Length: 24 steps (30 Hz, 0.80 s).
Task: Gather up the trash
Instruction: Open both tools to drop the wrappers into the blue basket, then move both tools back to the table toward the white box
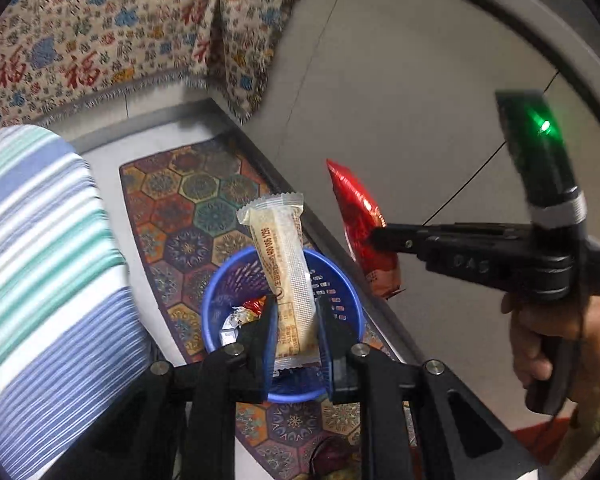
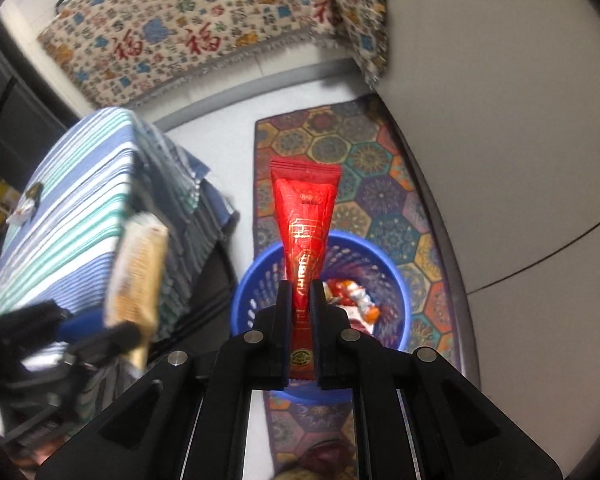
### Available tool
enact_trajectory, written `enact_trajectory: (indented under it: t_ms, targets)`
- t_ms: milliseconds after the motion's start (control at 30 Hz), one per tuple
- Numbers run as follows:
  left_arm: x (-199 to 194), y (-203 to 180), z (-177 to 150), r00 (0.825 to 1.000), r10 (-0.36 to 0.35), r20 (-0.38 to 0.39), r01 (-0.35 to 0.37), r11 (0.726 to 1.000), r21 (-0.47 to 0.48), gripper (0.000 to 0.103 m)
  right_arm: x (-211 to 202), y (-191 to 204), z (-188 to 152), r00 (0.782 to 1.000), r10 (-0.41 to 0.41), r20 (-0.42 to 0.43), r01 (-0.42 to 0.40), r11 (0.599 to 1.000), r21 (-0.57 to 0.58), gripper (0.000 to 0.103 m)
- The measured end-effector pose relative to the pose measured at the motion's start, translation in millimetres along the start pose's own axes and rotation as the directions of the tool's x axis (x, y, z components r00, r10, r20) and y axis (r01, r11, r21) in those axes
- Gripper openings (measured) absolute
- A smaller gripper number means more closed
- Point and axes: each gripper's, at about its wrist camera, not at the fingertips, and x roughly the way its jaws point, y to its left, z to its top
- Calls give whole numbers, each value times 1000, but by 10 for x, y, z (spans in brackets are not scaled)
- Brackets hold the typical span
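My left gripper (image 1: pixel 296 332) pinches a cream wrapper (image 1: pixel 286 276), long and translucent, with crimped ends and orange print down one side; it stands up from my jaws over the blue bin (image 1: pixel 340 292). My right gripper (image 2: pixel 300 320) is pressed tight on a red wrapper (image 2: pixel 306 232), glossy foil with gold lettering, flaring wide at its sealed top, likewise above the bin (image 2: pixel 396 280). The bin has slotted walls, already holds crumpled wrappers (image 2: pixel 350 296), and stands on a hexagon-patterned rug (image 2: pixel 380 184) beside a striped cloth (image 1: pixel 40 240).
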Motion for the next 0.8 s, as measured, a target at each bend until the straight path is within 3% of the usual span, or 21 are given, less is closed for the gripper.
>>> enact_trajectory:
  t_ms: [333,433,467,500,533,567,700,800]
  targets:
    - [537,-84,65,999,11,-37,-11,1000,4,19,243,-248,20,998,-11,-59,14,998,62,7]
    - [615,-119,52,999,17,-45,-16,1000,21,21,267,-272,13,998,-16,-62,21,997,73,13]
    - [669,-126,58,998,24,-55,-23,999,25,24,274,-286,9,998,-23,-61,28,996,79,14]
    - [714,-123,70,998,26,-62,-24,999,23,39,285,-301,11,998,-26,-60,31,996,84,18]
    - [763,-112,83,997,29,-67,-28,999,15,54,294,-323,4,998,-27,-62,33,995,90,32]
    - [764,-112,84,998,31,-60,-30,999,9,56,303,-336,-4,998,-29,-62,35,995,97,41]
    - [661,-102,121,999,38,-33,-38,999,-6,56,231,-425,3,998,-42,-45,47,991,124,42]
    - [235,-184,147,998,31,48,-32,999,15,56,-3,-413,55,996,-80,36,75,989,130,44]
